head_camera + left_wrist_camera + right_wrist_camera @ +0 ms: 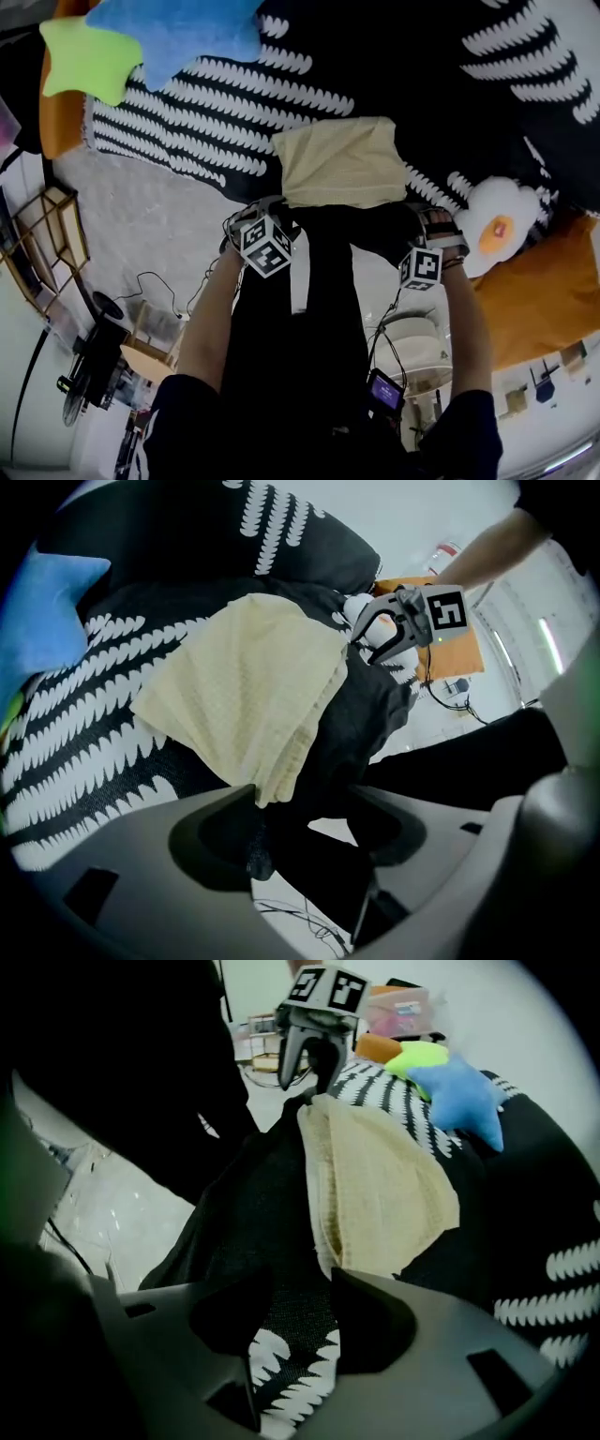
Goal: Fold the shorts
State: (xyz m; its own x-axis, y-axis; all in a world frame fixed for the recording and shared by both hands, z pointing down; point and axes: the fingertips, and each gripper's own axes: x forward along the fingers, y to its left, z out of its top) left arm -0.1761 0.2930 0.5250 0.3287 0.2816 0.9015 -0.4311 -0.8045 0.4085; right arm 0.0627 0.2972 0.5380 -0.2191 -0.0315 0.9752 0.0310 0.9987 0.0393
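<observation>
The cream shorts (339, 161) lie folded into a rough rectangle on a black blanket with white zigzag rows (225, 103). My left gripper (269, 210) hangs at the near left corner of the shorts, and my right gripper (427, 219) at the near right corner. In the left gripper view the shorts (248, 682) end just above my left gripper (300, 829); its jaws stand apart with no cloth pinched. In the right gripper view my right gripper (298, 1321) is open over the blanket, with the folded edge of the shorts (380, 1180) just beyond it.
A blue star cushion (178, 33) and a green one (84, 61) lie at the far left of the blanket. A fried-egg plush (497, 225) and an orange cushion (544, 300) sit at the right. The person's black-clad legs (300, 328) stand at the near edge, with cables on the floor.
</observation>
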